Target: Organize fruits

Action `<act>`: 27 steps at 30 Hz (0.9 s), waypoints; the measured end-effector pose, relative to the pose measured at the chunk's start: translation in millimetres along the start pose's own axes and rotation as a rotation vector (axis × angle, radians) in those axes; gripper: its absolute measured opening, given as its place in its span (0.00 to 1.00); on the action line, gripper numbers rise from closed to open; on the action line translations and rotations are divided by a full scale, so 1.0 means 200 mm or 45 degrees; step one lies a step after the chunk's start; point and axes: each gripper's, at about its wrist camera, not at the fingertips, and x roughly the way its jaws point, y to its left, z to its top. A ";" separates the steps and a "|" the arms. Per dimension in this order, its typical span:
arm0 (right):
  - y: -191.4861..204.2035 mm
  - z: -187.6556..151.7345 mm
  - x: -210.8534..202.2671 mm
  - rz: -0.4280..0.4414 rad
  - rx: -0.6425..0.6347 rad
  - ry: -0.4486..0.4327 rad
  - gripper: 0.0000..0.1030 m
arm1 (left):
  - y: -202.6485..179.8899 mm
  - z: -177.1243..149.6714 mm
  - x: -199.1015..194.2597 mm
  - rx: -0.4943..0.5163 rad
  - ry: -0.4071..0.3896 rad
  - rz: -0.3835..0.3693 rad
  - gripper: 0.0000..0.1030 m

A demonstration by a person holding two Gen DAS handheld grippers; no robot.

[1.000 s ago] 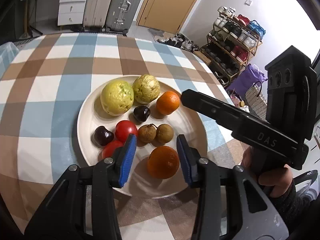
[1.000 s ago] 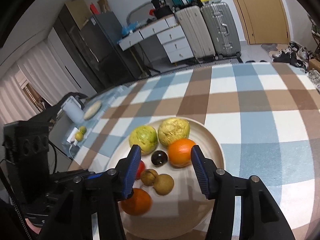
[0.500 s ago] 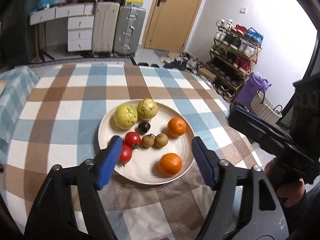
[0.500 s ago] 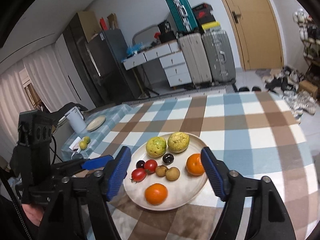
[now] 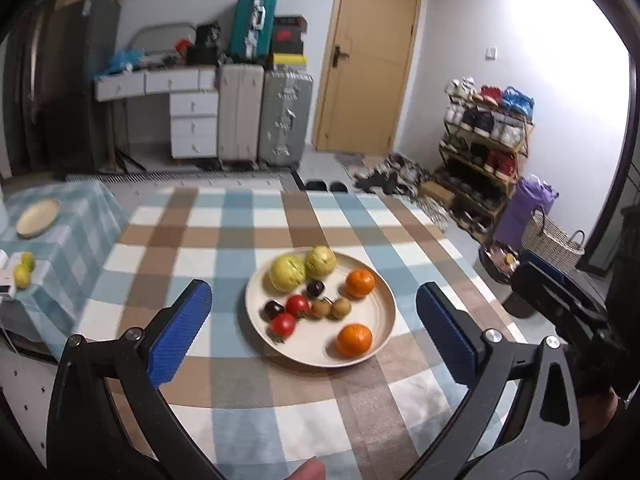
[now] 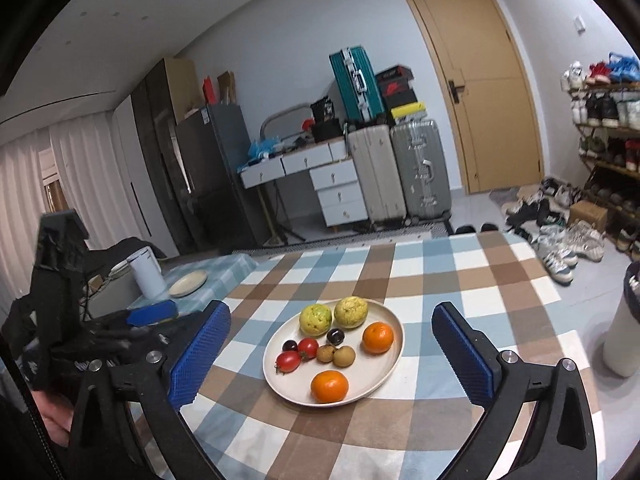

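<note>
Fingers [image 5: 184,320] of both grippers spread wide, empty, above checked bench [image 6: 460,276]; plate [image 6: 394,354] of fruit unobstructed; suitcases [image 6: 420,168] well behind

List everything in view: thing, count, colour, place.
plate: 1, cream, on the checked tablecloth, holds all fruit below
guavas: 2, yellow-green, far side of plate, side by side
oranges: 2, orange, one near rim, one right
tomatoes: 2, red, left side
dark round fruits: 2, near-black, one centre, one left
longans: 2, brown, centre, side by side
second plate: 1, cream, on the side table at left
suitcases: 2 silver standing on the floor, 1 teal above them
door: 1, tan, back wall
shoe rack: 1, right wall
left tongs: open, blue pads
right tongs: open, blue pads
</note>
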 end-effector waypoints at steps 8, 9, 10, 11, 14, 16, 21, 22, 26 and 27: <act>0.10 -0.06 -0.12 -0.088 -0.130 -0.128 1.00 | 0.01 -0.02 -0.17 0.016 -0.130 0.118 0.99; 0.11 -0.07 -0.13 -0.098 -0.140 -0.151 1.00 | 0.01 -0.03 -0.18 0.025 -0.153 0.129 0.99; 0.11 -0.07 -0.14 -0.104 -0.148 -0.169 1.00 | 0.02 -0.04 -0.19 0.032 -0.175 0.136 0.99; 0.12 -0.09 -0.16 -0.109 -0.161 -0.194 1.00 | 0.03 -0.06 -0.21 0.036 -0.204 0.146 0.99; 0.13 -0.12 -0.16 -0.140 -0.190 -0.229 1.00 | 0.06 -0.10 -0.24 0.019 -0.253 0.163 0.99; 0.13 -0.15 -0.16 -0.157 -0.196 -0.235 1.00 | 0.07 -0.12 -0.25 0.024 -0.273 0.167 0.99; 0.13 -0.21 -0.19 -0.175 -0.208 -0.265 1.00 | 0.12 -0.20 -0.23 0.053 -0.325 0.182 0.99; 0.14 -0.22 -0.19 -0.182 -0.219 -0.260 1.00 | 0.14 -0.22 -0.21 0.056 -0.332 0.189 0.99; 0.15 -0.26 -0.17 -0.209 -0.259 -0.242 1.00 | 0.19 -0.30 -0.14 0.046 -0.292 0.201 0.99; 0.16 -0.27 -0.17 -0.214 -0.272 -0.245 1.00 | 0.20 -0.32 -0.13 0.044 -0.293 0.209 0.99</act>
